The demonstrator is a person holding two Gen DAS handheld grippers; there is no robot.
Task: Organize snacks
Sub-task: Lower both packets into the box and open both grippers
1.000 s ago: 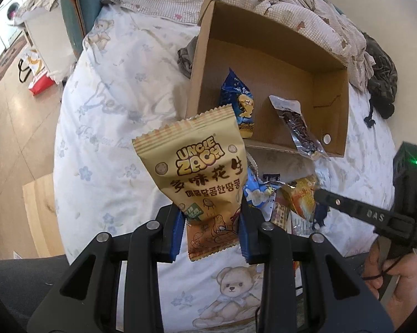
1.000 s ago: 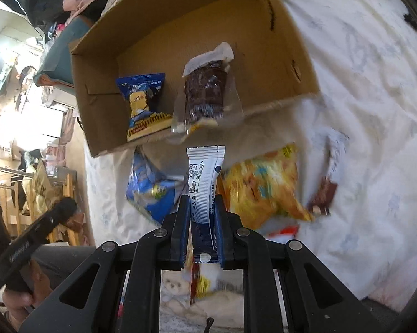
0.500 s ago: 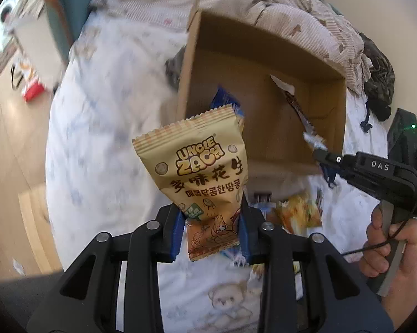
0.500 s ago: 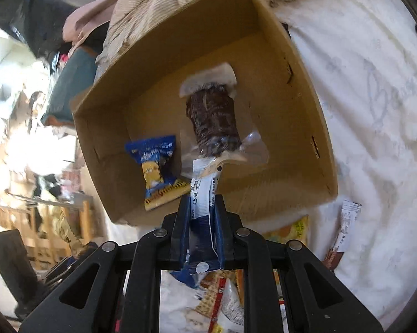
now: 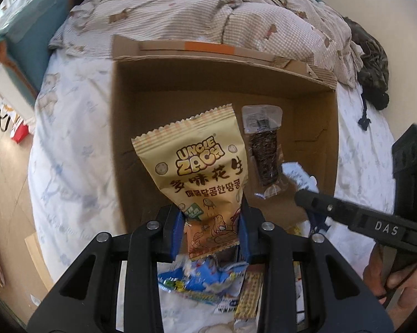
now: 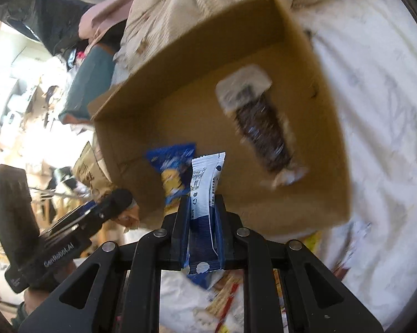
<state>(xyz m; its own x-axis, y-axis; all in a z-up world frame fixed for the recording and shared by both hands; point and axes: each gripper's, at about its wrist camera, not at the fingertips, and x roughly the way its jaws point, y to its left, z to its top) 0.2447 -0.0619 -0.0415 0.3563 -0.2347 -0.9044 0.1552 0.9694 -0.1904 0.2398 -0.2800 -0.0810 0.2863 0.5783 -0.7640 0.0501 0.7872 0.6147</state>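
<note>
Now both grippers are hovering over the box (image 5: pixel 125 127), left gripper (image 5: pixel 211 222) clamping the peanut bag (image 5: pixel 197 163), right gripper (image 6: pixel 201 216) pinching the white packet (image 6: pixel 204 177); they're crowding, risking a collision.

My left gripper (image 5: pixel 212 229) is clamped with its 2 blue pads (image 5: pixel 177 231) pressing inward, my right gripper (image 6: pixel 202 230) is likewise squeezed tight, both aimed forward side by side, my right hand (image 5: pixel 397 277) wrapping its handle.
</note>
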